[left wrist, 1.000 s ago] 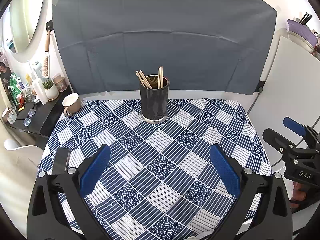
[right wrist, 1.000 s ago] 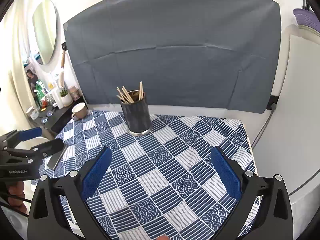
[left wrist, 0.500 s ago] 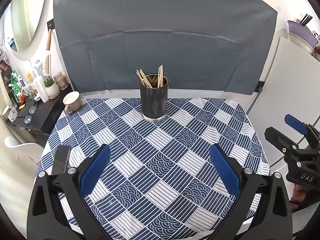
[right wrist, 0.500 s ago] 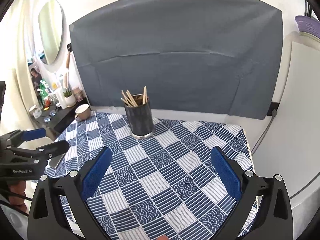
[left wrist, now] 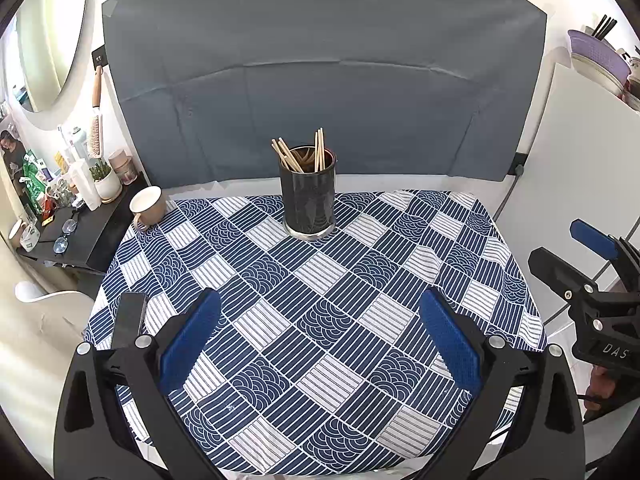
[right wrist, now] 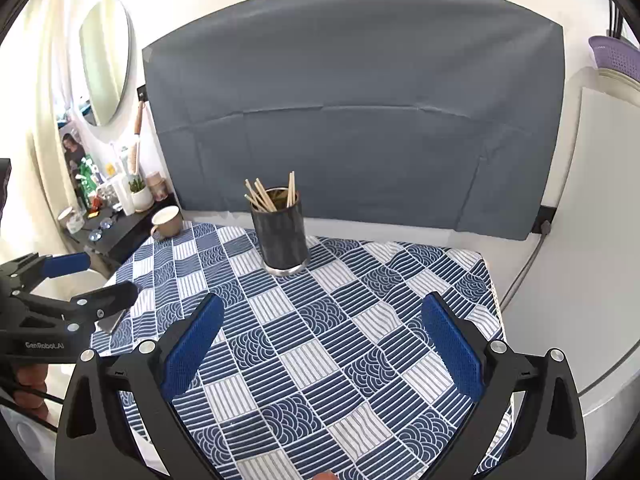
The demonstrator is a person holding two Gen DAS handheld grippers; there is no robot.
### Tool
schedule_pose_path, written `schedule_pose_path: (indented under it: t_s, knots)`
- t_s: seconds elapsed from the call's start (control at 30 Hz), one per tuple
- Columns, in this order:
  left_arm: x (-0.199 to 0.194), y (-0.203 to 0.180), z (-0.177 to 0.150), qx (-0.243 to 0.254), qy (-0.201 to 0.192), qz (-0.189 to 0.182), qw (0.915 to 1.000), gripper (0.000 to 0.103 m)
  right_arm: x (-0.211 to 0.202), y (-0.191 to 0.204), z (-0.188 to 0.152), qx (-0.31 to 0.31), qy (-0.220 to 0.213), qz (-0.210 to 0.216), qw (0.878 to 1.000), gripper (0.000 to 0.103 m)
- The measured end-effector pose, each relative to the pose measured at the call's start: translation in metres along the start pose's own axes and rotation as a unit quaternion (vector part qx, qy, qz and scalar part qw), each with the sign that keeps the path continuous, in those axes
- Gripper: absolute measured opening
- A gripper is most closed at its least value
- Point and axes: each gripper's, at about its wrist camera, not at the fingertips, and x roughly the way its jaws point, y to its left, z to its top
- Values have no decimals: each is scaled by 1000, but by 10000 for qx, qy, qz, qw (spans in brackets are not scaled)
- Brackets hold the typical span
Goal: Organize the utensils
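Observation:
A dark cylindrical holder [left wrist: 308, 195] stands at the back middle of the table, with several wooden chopsticks [left wrist: 296, 155] standing in it. It also shows in the right wrist view [right wrist: 282, 235] with the chopsticks [right wrist: 267, 195]. My left gripper [left wrist: 320, 344] is open and empty, held above the table's near edge. My right gripper [right wrist: 320, 348] is open and empty, above the near right part. The right gripper shows at the right edge of the left view [left wrist: 576, 264]; the left gripper shows at the left edge of the right view [right wrist: 92, 280].
The table has a blue and white patterned cloth [left wrist: 328, 280]. A beige cup [left wrist: 147, 206] lies on its side at the back left corner. A dark flat phone-like object [left wrist: 129, 319] lies at the left edge. A cluttered black shelf [left wrist: 68, 224] stands to the left.
Both grippers have drawn back and up from the table, so the holder looks smaller and more of the cloth shows. Both stay open.

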Motion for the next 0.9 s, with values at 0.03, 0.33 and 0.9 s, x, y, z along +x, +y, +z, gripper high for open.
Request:
schedule_pose_path:
  t_s: [0.03, 0.33, 0.9]
  knots:
    - [0, 0, 0, 16, 2, -2, 10000, 97, -1, 0, 0, 2, 5, -12, 10000, 95]
    - [0, -2, -1, 66, 24, -99, 9999, 97, -3, 2, -2, 16, 25, -110, 9999, 95]
    - [4, -3, 2, 46, 40, -233, 9997, 97, -6, 1, -4, 56, 34, -148, 9999, 95]
